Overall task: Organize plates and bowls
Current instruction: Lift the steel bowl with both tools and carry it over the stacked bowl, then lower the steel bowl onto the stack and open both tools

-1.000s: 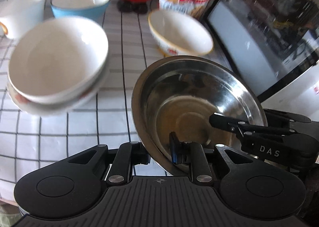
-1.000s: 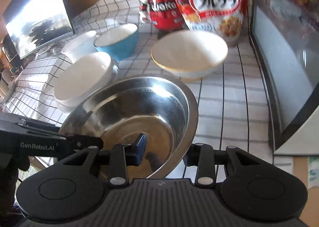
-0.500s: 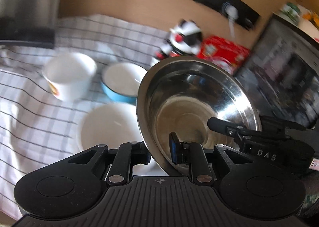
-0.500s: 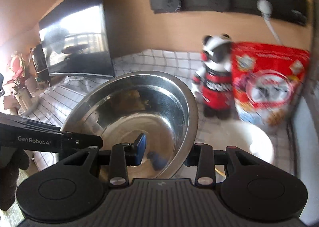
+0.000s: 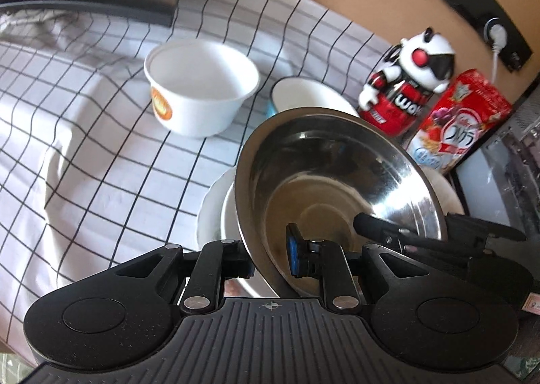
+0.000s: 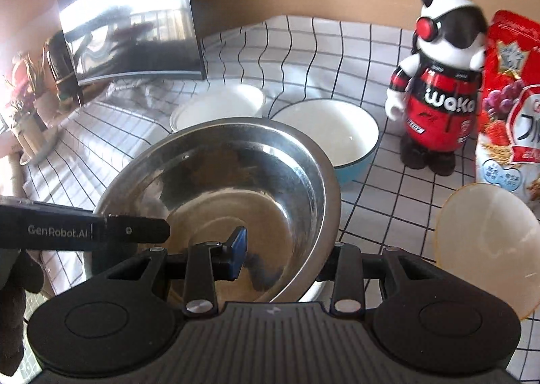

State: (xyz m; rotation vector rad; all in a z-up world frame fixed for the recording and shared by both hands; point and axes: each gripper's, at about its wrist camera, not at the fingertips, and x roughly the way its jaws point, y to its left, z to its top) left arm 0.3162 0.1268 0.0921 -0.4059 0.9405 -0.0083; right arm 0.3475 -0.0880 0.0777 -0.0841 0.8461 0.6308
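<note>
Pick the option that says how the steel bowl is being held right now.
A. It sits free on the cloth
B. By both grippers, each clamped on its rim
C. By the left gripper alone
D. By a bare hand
B: the left gripper and the right gripper each pinch the rim of the steel bowl, on opposite sides.

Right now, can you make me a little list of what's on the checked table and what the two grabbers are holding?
held: shiny round steel bowl, tilted
left gripper: shut on the steel bowl's rim
right gripper: shut on the opposite rim
under the bowl: white bowls, stacked
cloth: white with black grid lines
behind: white tub-shaped bowl with orange label; blue bowl, white inside
right side: cream bowl with gold rim
back: panda figure in red; red cereal bag
</note>
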